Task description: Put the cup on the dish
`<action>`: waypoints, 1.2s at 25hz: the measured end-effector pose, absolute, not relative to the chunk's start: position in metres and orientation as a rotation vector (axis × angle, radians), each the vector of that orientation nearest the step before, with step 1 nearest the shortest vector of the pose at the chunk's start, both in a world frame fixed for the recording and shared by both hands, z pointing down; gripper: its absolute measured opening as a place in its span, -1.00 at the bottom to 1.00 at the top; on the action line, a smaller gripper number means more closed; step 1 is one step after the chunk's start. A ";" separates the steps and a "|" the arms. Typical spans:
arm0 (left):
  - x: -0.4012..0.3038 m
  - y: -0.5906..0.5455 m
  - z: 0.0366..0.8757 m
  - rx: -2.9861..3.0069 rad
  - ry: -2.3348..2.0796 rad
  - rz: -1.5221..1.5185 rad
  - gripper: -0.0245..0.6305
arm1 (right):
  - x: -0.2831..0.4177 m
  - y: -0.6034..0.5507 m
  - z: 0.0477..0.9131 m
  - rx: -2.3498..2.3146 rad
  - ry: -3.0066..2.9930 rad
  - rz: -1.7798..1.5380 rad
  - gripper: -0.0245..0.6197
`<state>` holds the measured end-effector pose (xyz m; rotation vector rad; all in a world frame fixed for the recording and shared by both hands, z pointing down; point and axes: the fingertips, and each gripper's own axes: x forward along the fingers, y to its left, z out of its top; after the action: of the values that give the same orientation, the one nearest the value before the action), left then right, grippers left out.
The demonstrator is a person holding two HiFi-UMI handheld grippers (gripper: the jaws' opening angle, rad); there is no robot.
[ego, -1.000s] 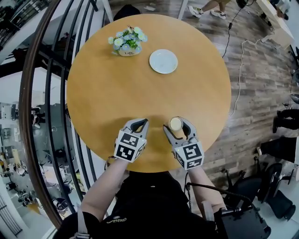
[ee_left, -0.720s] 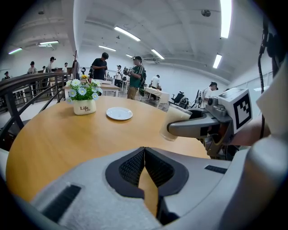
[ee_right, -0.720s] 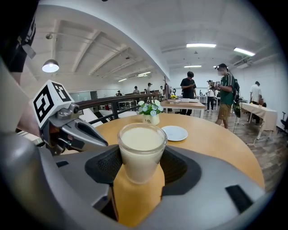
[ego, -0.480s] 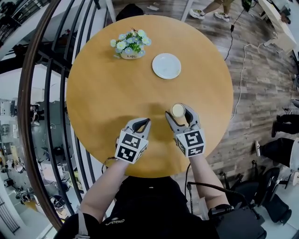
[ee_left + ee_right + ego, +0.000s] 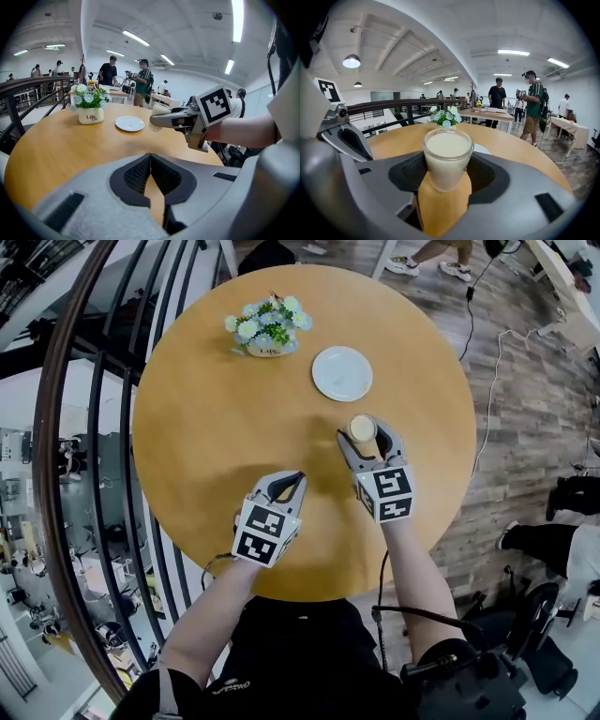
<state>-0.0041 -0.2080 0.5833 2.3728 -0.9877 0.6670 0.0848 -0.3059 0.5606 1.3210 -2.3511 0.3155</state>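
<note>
Bench (image 5: 216,427): round, wooden.
Right claw (image 5: 365,435): clamped on glass cup (image 5: 447,159), just short of dish (image 5: 342,373).
Left claw (image 5: 286,482): pinched closed, empty.
Dish: white, beside flower pot (image 5: 266,326).
Cup: upright, milky fill.

Bright, even light comes from long ceiling strips (image 5: 136,38) and round lamps (image 5: 351,61) that burn out to white, so the orange worktop (image 5: 216,409) is evenly lit, with only soft, faint shadows near the left tool (image 5: 296,478) and right tool (image 5: 364,431). All views are fisheye: the railing (image 5: 41,465) bows at the head view's left edge, both gripper views have black corners, and each tool's near body looks soft.
</note>
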 end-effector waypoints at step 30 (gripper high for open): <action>-0.006 -0.205 0.603 2.318 -1.017 0.668 -0.91 | 0.095 -0.450 0.588 1.351 -2.222 0.207 -0.13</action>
<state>-0.0062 -0.2051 0.6029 2.3178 -1.0170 0.6682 0.0951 -0.4501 0.5877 1.3512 -2.2215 0.2068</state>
